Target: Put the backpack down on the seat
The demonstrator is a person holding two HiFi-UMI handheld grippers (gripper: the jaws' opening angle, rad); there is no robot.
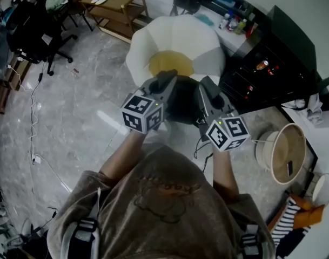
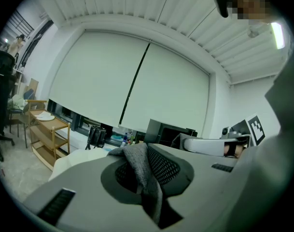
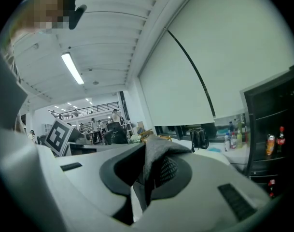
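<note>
The dark, soft-sided backpack (image 1: 181, 106) hangs in the air between the two tongs, at the near edge of the white petal-shaped seat with the yellow centre (image 1: 148, 45), and is not yet resting on it. The left tongs (image 1: 165, 81) are clamped on a fold of its grey mesh-backed strap (image 2: 136, 164). The right tongs (image 3: 146, 175) pinch another such fold.

I'd call this the carry-over stage. Next it needs bringing over the cushion, lowering, then letting go. Hanging like this, its long axis likely runs up and down with the top toward the tongs, though most of it is hidden.
</note>
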